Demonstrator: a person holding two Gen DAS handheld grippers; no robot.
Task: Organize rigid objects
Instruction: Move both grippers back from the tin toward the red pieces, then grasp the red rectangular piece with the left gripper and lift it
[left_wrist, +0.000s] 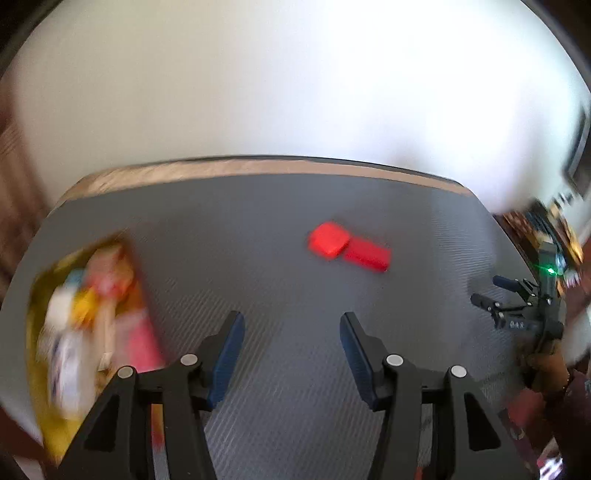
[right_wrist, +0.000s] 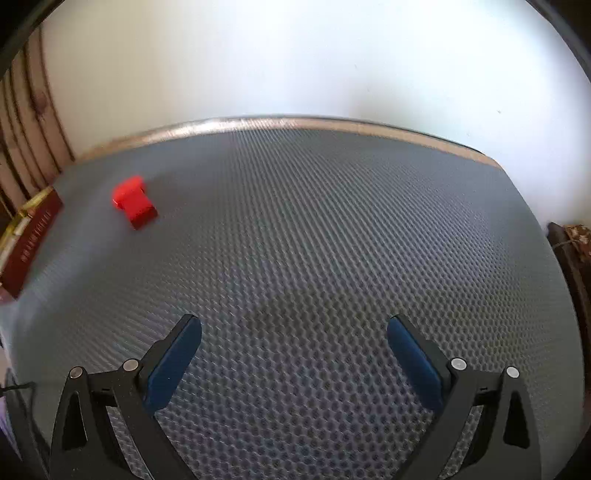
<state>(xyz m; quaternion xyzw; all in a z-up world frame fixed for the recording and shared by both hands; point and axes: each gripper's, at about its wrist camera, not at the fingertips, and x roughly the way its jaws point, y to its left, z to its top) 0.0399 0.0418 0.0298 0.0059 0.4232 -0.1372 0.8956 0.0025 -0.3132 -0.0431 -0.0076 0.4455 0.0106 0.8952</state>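
1. Two red blocks (left_wrist: 347, 246) lie touching, mid-mat (left_wrist: 280, 295), well apart from both grippers.
2. They are judged light, stiff; best gripped across flat sides.
3. The left gripper (left_wrist: 291, 354) is released, empty; the right gripper (right_wrist: 293, 363) is spread wide, empty.

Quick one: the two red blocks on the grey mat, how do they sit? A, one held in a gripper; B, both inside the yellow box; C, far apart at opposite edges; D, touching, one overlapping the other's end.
D: the red blocks lie together on the grey mat, one overlapping the other's end, clear of both grippers.
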